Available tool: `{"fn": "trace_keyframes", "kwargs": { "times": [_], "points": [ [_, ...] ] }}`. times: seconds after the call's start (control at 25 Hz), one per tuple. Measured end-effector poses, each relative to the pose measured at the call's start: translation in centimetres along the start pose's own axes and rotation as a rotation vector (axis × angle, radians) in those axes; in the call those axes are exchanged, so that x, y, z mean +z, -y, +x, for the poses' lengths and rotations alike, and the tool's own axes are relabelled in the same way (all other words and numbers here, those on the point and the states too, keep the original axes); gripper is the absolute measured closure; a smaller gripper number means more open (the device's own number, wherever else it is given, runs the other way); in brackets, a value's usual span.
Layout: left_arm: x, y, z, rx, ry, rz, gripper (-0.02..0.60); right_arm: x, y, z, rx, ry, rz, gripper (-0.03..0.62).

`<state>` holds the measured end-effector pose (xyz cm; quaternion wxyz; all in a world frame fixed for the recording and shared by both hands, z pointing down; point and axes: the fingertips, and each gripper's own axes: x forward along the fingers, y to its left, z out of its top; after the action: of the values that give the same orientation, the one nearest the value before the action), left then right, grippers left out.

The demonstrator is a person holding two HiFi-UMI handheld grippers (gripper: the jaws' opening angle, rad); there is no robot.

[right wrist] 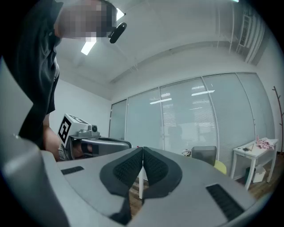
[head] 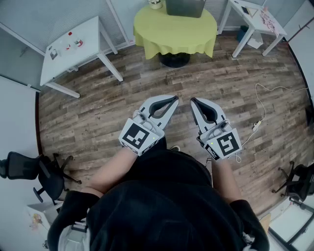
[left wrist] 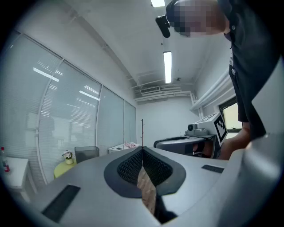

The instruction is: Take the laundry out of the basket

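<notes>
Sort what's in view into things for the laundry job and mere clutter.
Job: left gripper and right gripper, both shut and empty; grey bin on the round table, possibly the basket, cannot tell.
Lying about: white side table, office chair, floor cable.

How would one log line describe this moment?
left tongs: shut, empty | right tongs: shut, empty | basket, laundry: not in view | ahead: yellow-clothed table

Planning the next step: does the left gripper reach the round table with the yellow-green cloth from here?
Probably not: the left gripper hangs near the person's body, with open wooden plank floor between it and the round table. Nothing blocks the way; stepping forward should do.
</notes>
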<state>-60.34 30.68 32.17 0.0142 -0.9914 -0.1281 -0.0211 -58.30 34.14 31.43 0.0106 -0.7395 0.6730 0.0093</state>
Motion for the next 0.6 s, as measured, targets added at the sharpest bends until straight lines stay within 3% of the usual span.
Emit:
{"fn": "trace_keyframes", "kwargs": {
  "times": [0.6],
  "points": [
    [0.3, 2.6, 0.0, -0.015, -0.017, 0.018, 0.571, 0.5, 0.6, -3.3, -0.057, -0.009, 0.038, 0.569]
  ]
}}
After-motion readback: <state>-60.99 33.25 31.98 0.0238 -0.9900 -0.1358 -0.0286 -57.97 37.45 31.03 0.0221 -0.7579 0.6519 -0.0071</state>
